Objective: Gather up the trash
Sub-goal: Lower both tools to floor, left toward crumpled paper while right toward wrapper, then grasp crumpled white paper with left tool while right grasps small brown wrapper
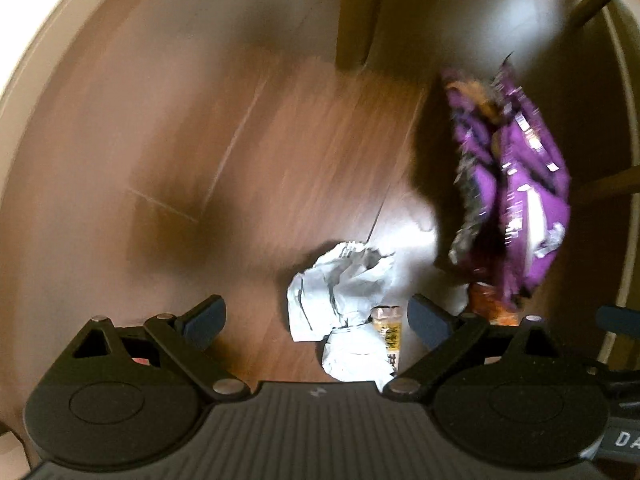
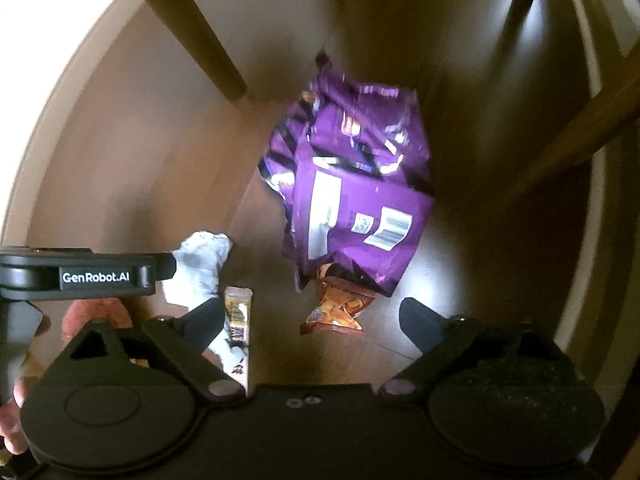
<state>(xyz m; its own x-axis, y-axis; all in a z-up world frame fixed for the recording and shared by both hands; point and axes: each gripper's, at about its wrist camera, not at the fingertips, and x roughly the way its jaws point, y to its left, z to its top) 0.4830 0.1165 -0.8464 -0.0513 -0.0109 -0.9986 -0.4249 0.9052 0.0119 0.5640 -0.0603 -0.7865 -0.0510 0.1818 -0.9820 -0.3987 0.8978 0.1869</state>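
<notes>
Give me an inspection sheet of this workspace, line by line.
Surface: brown wood-plank floor, blurred in the left wrist view.
Job's things: crumpled purple snack bag; small orange snack bag partly under its lower edge; crumpled white paper; narrow yellow wrapper beside the paper.
Clutter: nothing seen beyond the trash.
Grippers: left hand-held gripper open, over the white paper, not pressing it; right hand-held gripper open, over the orange bag, nothing gripped.
Cables: nothing seen.
Surroundings: wooden furniture legs stand around the trash; a person's hand shows behind the left gripper.
</notes>
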